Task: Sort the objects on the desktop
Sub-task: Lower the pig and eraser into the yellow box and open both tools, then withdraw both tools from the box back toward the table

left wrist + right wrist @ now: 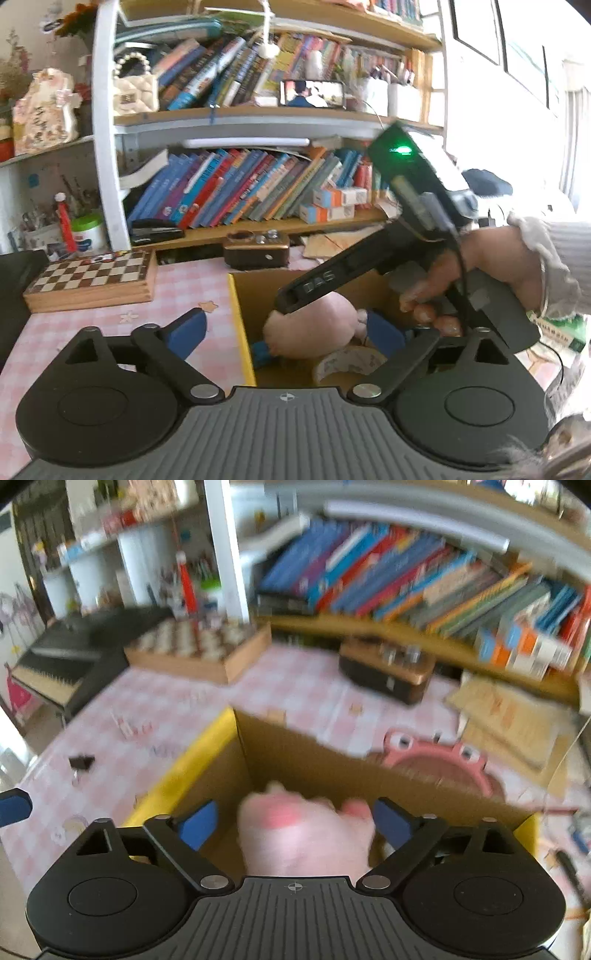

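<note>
A soft pink plush toy is seen inside the open brown cardboard box with the yellow rim, which stands on the pink checked tablecloth. The right gripper is spread wide around the toy, its blue pads clear of it as far as the blur allows; nothing is gripped. The left gripper is likewise spread wide and empty over the box edge. The step in hand is judged to be the drop into the box. Next, a remaining item, perhaps the small black binder clip, would need to be reached and pinched.
</note>
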The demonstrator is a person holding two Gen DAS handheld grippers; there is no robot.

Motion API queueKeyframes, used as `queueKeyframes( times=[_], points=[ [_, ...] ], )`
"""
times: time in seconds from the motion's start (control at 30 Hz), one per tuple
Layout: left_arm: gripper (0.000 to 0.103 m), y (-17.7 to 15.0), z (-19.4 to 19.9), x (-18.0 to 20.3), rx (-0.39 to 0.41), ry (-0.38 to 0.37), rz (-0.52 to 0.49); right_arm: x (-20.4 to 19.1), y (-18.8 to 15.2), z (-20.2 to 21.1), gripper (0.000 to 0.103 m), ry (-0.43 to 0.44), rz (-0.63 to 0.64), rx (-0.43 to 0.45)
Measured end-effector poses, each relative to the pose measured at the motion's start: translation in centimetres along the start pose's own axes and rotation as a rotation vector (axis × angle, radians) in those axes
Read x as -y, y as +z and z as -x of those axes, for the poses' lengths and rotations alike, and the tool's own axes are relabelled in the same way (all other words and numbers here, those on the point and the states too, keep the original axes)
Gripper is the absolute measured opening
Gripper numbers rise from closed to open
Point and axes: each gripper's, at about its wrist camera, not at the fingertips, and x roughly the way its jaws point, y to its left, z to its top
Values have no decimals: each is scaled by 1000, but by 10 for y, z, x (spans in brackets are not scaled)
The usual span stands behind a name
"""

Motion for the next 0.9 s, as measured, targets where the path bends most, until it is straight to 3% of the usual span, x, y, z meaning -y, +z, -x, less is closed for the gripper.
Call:
queueKeyframes(
  times=[0.17,0.43,0.9],
  points=[
    [100,1,19,-11,28,36,50,-4,-3,18,97,2,-25,58],
    [103,-10,37,-30,20,96,137,-10,-26,50,97,-65,-66,147],
    [103,-28,73,-47,59,61,190,-32,-87,132,98,-272,-152,295]
  ],
)
